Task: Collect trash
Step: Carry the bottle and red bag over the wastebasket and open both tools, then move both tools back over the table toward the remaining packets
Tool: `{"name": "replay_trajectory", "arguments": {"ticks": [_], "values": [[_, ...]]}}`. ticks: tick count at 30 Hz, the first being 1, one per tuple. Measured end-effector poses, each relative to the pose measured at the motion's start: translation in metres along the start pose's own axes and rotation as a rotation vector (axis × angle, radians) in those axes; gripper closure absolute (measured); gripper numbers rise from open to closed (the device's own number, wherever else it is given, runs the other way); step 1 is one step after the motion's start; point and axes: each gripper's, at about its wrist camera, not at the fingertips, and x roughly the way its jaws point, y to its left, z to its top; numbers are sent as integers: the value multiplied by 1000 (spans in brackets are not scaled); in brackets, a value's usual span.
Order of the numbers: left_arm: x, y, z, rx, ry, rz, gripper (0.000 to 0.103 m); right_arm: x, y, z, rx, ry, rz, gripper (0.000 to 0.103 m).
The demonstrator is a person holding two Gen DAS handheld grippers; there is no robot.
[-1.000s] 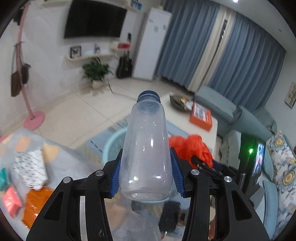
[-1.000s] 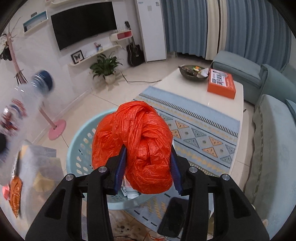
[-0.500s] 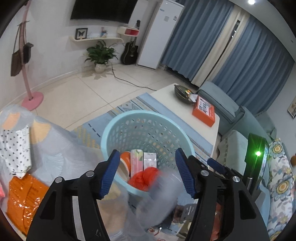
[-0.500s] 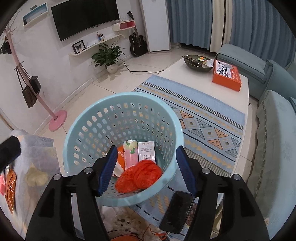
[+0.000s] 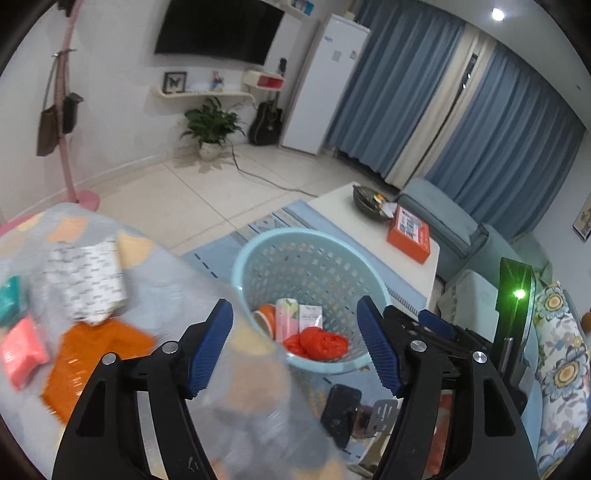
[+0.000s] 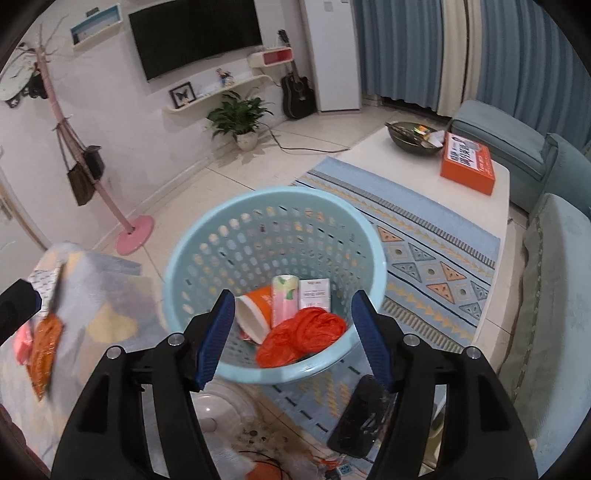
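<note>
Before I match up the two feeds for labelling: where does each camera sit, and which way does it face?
Left wrist: on the left tool, looking down past its open fingers at the basket; a blurred clear object crosses in front.
Right wrist: on the right tool, open, above the basket.
Shared: basket, orange bag, orange box, TV.

Basket: pale blue perforated plastic, smooth, slight sheen. Orange bag inside: thin crinkled plastic film, glossy. Floor: glazed tile, reflective. Rug: woven cloth, matt. Gripper pads: ribbed blue, matt; arms black plastic with metal screws.
</note>
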Motion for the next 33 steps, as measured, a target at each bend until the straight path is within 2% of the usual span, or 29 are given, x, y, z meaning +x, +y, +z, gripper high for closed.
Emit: {"name": "replay_trajectory", "arguments": {"ticks": [6,14,20,23,27,30,33], "values": [[-62,37,-7,-42,-80,46,35,-32,23,-6,-27,-41,75,38],[-148,95,-10,-130,-211,129,35,-83,84,-10,-145,-123,177,32],[-180,136,-14,-213,-252,183,35,-113,141,-22,-270,-178,249,28],[-182,158,-17,-260,-240,202,34,-121,167,-30,-335,-199,280,25],[-167,181,-18,-294,-185,232,32,-123,197,-41,-421,-214,310,22],[-142,196,-17,-318,-96,248,30,-116,213,-47,-452,-194,328,21],[-116,203,-25,-334,-30,235,30,-102,224,-43,-451,-170,294,21]]}}
